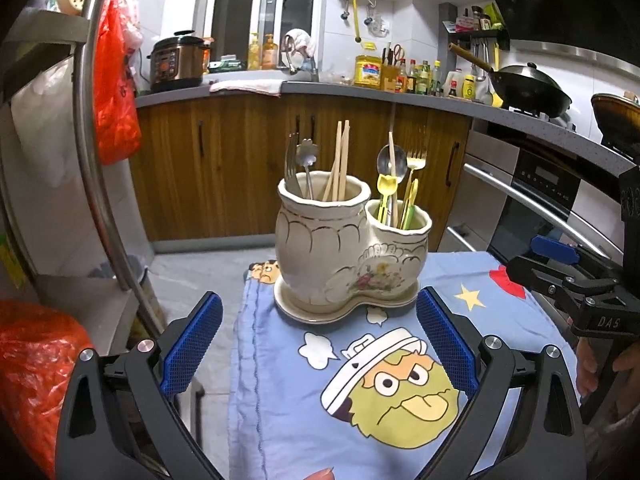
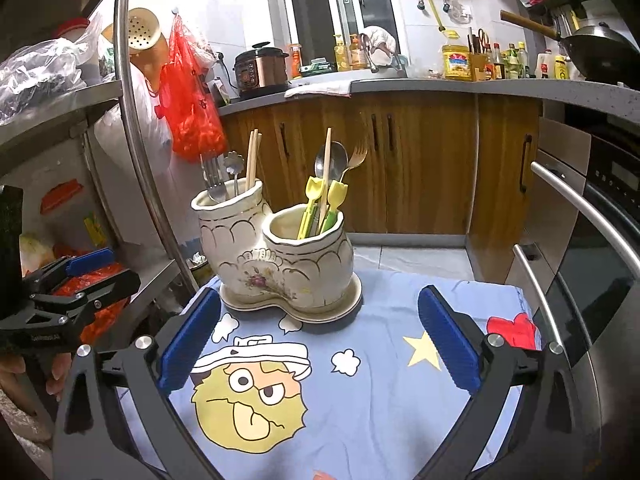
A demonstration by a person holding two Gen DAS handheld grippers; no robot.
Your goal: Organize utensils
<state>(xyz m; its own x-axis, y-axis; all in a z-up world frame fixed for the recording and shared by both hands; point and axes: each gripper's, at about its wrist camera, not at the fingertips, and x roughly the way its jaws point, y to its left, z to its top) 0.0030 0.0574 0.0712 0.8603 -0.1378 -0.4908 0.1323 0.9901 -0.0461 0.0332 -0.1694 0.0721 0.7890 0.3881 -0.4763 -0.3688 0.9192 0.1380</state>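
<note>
both tools [image 1: 319, 338] [image 2: 319, 336] (jaws wide), utensil holder [image 1: 352, 256] just ahead

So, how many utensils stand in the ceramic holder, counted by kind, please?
Forks: 2
Metal spoons: 2
Wooden chopsticks: 3
Yellow-green plastic utensils: 2
Total: 9
</note>
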